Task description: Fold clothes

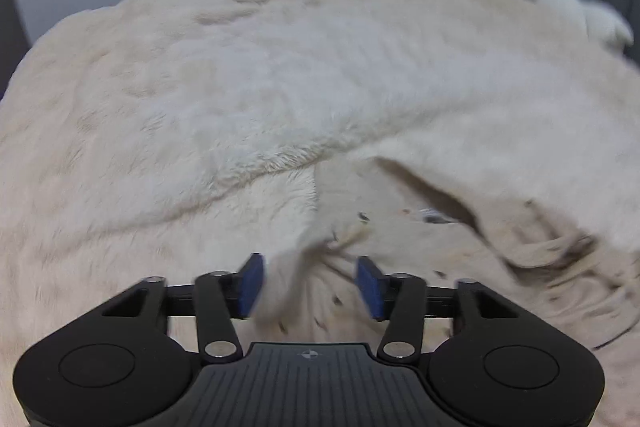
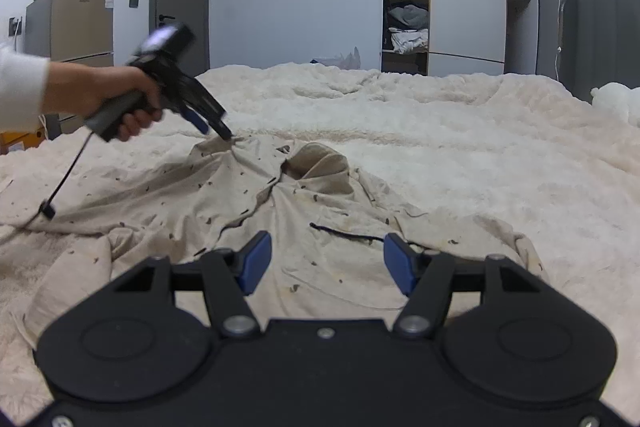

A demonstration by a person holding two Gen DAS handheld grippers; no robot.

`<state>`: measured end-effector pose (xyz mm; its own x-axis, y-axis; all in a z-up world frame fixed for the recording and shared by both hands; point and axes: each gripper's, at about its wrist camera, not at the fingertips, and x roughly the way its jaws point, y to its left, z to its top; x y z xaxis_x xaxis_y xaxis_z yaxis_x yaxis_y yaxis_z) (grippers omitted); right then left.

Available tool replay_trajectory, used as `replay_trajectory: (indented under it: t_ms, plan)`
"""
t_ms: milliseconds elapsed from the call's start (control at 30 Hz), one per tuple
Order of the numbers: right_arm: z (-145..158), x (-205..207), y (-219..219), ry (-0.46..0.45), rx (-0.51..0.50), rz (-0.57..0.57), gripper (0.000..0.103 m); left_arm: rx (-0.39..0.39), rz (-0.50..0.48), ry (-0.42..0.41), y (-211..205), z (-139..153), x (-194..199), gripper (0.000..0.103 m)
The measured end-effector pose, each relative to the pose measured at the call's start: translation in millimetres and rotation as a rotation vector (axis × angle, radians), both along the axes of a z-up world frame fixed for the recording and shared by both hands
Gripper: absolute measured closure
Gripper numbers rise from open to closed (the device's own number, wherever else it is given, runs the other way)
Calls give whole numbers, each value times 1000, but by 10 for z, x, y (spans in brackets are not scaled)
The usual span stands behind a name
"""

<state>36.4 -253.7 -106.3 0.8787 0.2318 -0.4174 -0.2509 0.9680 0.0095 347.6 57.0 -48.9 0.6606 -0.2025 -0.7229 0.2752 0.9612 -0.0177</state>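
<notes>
Right gripper [image 2: 326, 263] jaws apart, empty, over shirt [image 2: 280, 227] hem side. Shirt lies on blanket [image 2: 460, 147], collar far end. Left gripper [image 1: 310, 285] nearer collar, jaws apart, fabric ridge between, unclamped.

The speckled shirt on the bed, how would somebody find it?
Start at the big fluffy cream blanket covering the bed. Lying crumpled on its near part is the shirt, with an open neck hole. Unlike the furry blanket, it is thin, smooth beige cloth dotted with small dark specks.
</notes>
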Motion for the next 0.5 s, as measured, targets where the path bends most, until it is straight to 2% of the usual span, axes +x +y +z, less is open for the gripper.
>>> replay_trajectory:
  t_ms: [133, 233, 300, 333, 500]
  plan:
    - [-37, 45, 37, 17, -24, -14, 43, -94, 96, -10, 209, 56, -610, 33]
    - [-74, 64, 86, 31, -49, -27, 43, -112, 148, -12, 239, -48, -992, 31]
    - [-112, 80, 146, 43, -83, -34, 43, -108, 177, -8, 222, -166, -1213, 19]
    - [-131, 88, 171, 49, -100, -37, 43, -107, 185, -4, 215, -218, -1269, 19]
    - [-188, 134, 293, 73, -178, -23, 43, -217, 231, 32, 294, -581, -1429, 19]
